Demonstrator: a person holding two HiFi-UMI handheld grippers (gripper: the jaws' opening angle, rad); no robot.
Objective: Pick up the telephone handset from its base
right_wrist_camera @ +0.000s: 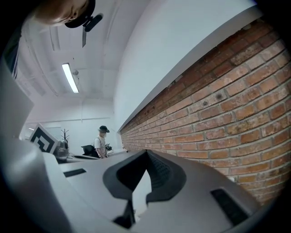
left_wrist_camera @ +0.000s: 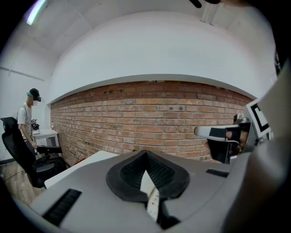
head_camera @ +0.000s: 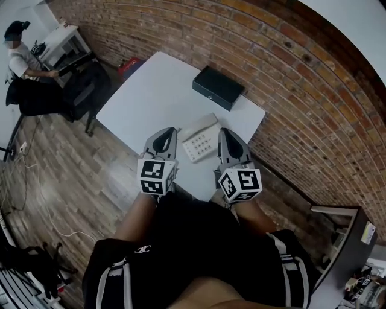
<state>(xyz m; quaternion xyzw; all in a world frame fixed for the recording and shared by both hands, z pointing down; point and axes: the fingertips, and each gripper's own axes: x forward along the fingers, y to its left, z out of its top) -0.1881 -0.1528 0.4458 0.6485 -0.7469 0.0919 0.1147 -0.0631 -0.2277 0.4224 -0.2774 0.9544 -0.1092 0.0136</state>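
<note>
Left gripper (head_camera: 169, 131) and right gripper (head_camera: 224, 131) pressed shut, empty; handset (head_camera: 200, 125) lies between them, slightly farther, long axis left-right, neither clearly nearer.

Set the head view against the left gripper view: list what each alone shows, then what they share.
Head view only: the telephone, seen whole, and the black box. Left gripper view only: a ceiling light strip, and the left gripper close up, jaws shut. Both: the brick wall, white table, right gripper and the person at the far desk.
</note>
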